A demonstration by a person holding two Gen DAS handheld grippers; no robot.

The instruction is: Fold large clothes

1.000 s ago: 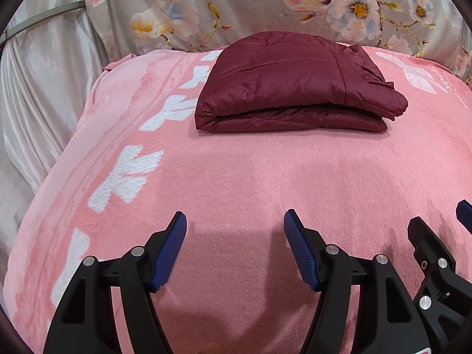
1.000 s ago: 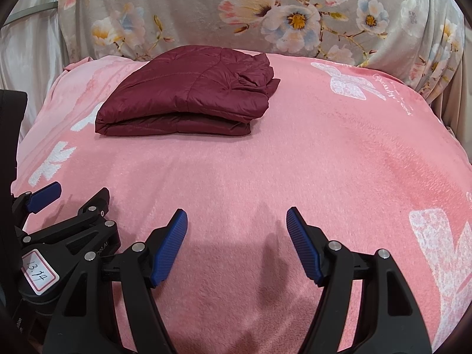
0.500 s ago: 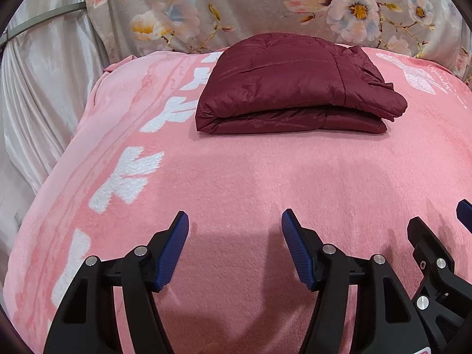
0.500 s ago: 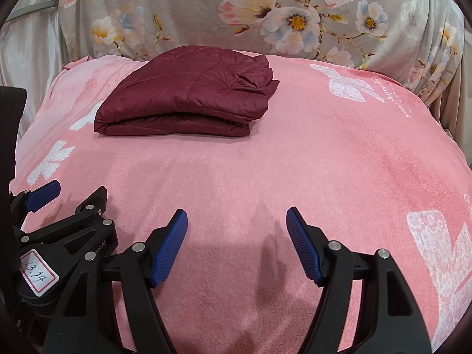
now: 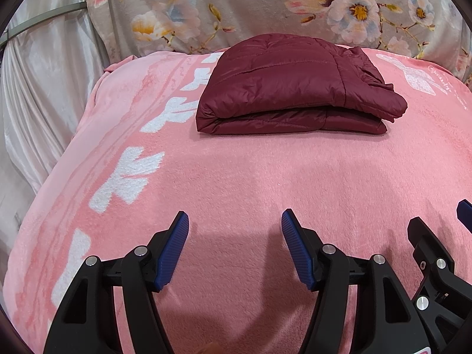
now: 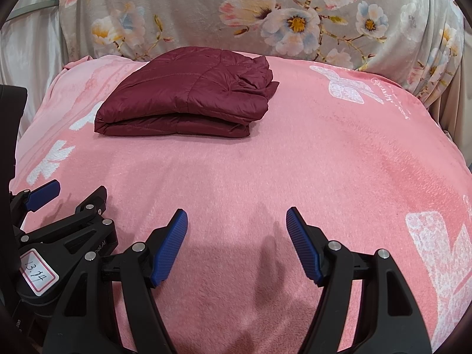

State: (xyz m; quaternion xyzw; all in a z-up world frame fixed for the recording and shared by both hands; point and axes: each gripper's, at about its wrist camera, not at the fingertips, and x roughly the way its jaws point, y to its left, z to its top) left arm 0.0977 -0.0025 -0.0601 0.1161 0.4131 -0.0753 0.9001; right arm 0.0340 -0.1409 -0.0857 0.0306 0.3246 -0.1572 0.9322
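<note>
Left gripper [image 5: 234, 246], right gripper [image 6: 236, 246] angled down (side by side), spread, empty.

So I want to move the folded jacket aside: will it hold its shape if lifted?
Probably not: the jacket looks puffy and quilted, so its layers would likely flop open. Its shiny fabric may slip, and it seems light.

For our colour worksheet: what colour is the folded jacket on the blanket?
Dark maroon; the folded jacket shows best in the left wrist view.
</note>
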